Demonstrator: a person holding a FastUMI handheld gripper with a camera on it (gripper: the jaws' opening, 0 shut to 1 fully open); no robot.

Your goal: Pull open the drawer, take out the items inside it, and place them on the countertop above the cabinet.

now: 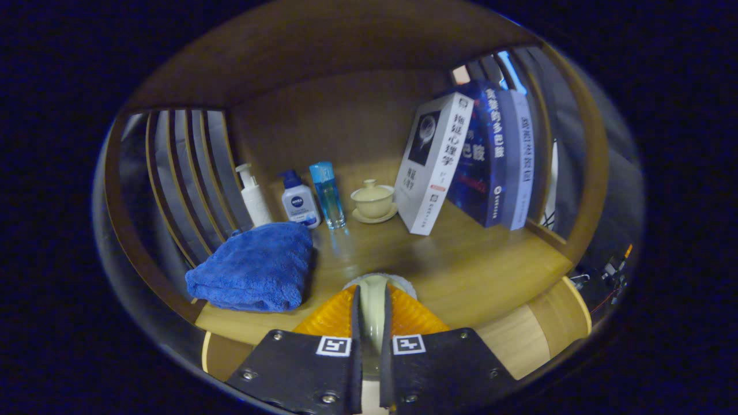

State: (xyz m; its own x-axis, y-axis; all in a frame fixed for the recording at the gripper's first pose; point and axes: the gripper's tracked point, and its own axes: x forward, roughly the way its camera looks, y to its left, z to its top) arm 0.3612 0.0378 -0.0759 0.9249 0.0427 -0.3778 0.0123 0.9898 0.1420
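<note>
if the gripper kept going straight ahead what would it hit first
The gripper, shut on a pale item, points across bare countertop toward the lidded cup on its saucer. That cup looks first in line, though depth is hard to judge; the towel lies off to one side.

The tongs [371,323] are closed on a thin upright item [372,300] pinched between both fingers, over the front edge of the table [473,271]. Left of it lies a folded towel [253,268]. Behind the towel stand a pump bottle [253,199], a squat bottle [298,202] and a tall slim bottle [327,195], left to right. Right of them sits a lidded cup on a saucer [373,200]. Further right, three books [461,161] lean in a row toward the side slats [542,115].
</note>
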